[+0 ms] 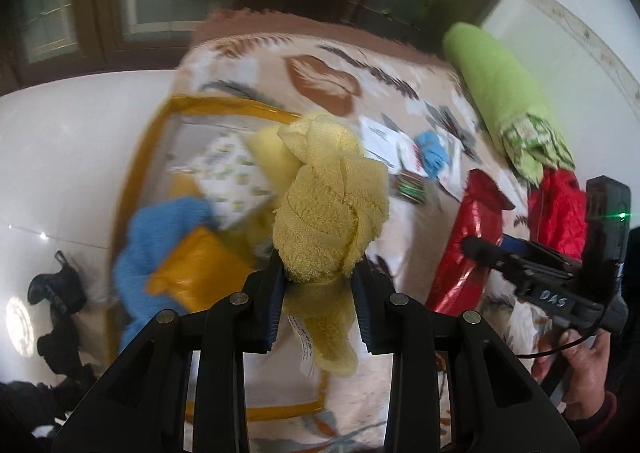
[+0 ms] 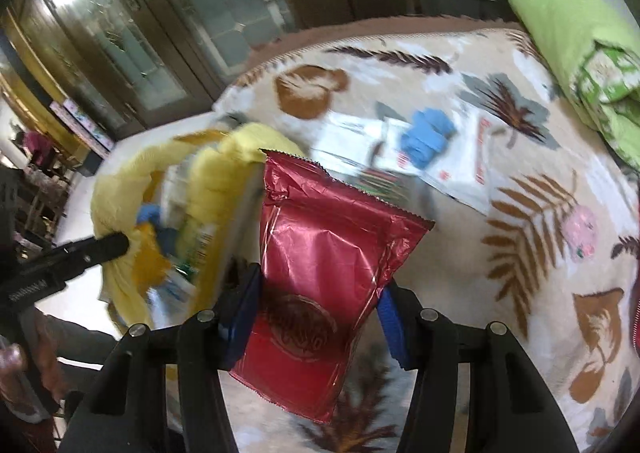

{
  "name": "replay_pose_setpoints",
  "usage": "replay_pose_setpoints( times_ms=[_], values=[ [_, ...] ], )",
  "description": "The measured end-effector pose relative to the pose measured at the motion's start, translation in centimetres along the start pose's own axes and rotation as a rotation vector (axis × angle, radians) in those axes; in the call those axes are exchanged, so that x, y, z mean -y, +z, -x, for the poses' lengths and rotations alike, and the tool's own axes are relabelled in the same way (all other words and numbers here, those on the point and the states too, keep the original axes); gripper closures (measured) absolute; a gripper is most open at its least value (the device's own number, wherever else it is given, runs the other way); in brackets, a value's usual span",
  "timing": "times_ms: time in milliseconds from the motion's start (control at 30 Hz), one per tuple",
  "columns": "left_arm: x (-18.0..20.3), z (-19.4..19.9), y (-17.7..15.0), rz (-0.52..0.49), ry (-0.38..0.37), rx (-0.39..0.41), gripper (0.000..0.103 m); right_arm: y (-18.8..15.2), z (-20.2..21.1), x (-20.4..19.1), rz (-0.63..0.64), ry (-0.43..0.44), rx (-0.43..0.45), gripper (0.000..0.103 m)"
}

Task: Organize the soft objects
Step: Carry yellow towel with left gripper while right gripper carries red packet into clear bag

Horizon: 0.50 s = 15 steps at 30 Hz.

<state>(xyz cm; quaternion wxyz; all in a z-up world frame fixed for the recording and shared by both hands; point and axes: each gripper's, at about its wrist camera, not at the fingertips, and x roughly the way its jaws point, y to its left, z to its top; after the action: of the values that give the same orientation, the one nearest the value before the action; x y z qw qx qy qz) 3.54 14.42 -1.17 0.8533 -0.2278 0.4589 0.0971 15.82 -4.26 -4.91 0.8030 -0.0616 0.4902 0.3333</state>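
A knotted yellow towel (image 1: 332, 205) with a white label stands up between the blue pads of my left gripper (image 1: 318, 273), which is shut on its lower part. Behind it lies a clear storage bag with yellow trim (image 1: 160, 125), holding a blue cloth (image 1: 160, 237), an orange pouch (image 1: 196, 269) and a printed fabric. My right gripper (image 2: 318, 305) is shut on a red foil packet (image 2: 332, 245), held upright above the bed. In the left wrist view this right gripper (image 1: 480, 249) and its packet (image 1: 468, 213) are at the right. The left gripper (image 2: 108, 245) shows blurred at the right wrist view's left.
A leaf-patterned blanket (image 2: 440, 253) covers the bed. On it lie white papers with a blue cloth (image 2: 426, 137), a rolled green quilt (image 2: 568, 33), a red garment (image 1: 560, 209) and a small pink item (image 2: 580, 233). White floor and glass-door cabinets lie beyond. A hand (image 1: 584, 365) grips the right tool.
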Motion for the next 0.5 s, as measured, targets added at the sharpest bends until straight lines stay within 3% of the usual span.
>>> replay_pose_setpoints(
  times_ms=[500],
  values=[
    [-5.5, 2.2, -1.7, 0.044, 0.118, 0.012, 0.073, 2.5, -3.2, -9.3, 0.05, 0.165, -0.042, 0.048]
  ],
)
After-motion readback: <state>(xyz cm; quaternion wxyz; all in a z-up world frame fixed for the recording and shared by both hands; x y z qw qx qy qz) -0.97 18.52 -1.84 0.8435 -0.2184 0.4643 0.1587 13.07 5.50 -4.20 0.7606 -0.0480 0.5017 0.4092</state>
